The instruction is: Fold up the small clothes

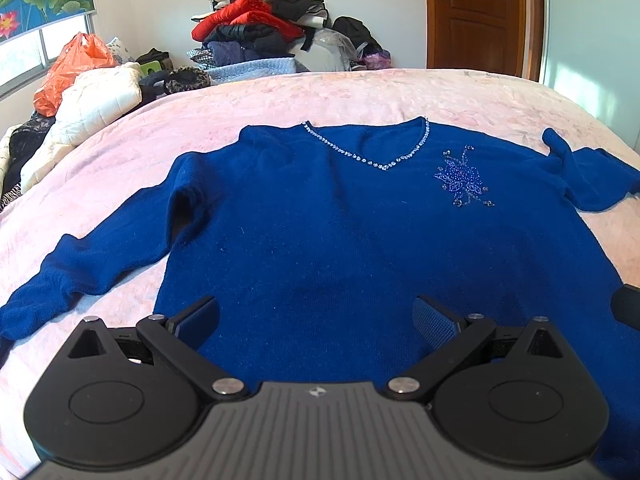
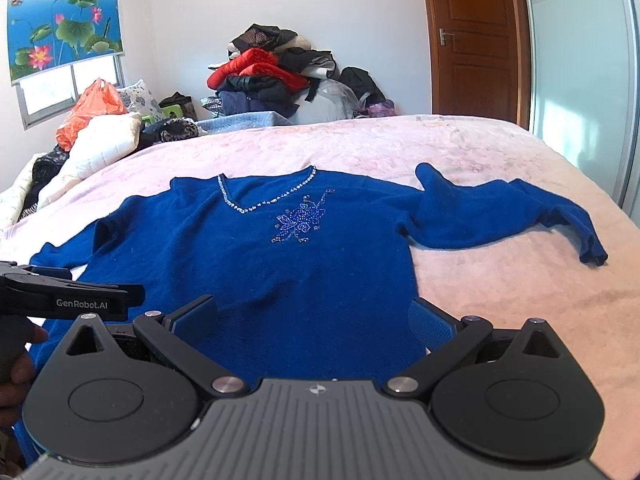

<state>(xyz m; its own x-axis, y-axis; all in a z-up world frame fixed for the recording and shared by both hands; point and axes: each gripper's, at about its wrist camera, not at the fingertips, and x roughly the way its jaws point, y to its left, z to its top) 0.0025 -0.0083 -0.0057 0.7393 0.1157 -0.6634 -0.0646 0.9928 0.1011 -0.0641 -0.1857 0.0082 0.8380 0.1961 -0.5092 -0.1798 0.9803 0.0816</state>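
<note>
The blue sweater (image 1: 320,232) lies flat on the pink bed (image 1: 360,96), neckline away, sleeves spread sideways; left gripper (image 1: 316,320) and right gripper (image 2: 314,320) both gape above its hem.

One blue sweater (image 1: 332,240), centre of frame, with two sleeves spread left and right; two grippers, left gripper (image 1: 316,322) and right gripper (image 2: 314,322), each with two fingers; one orange plastic bag (image 1: 70,68) upper left; one wooden door (image 1: 480,16) upper right; one clothes pile (image 1: 272,28) top centre; one pink bed cover (image 1: 360,96).
</note>
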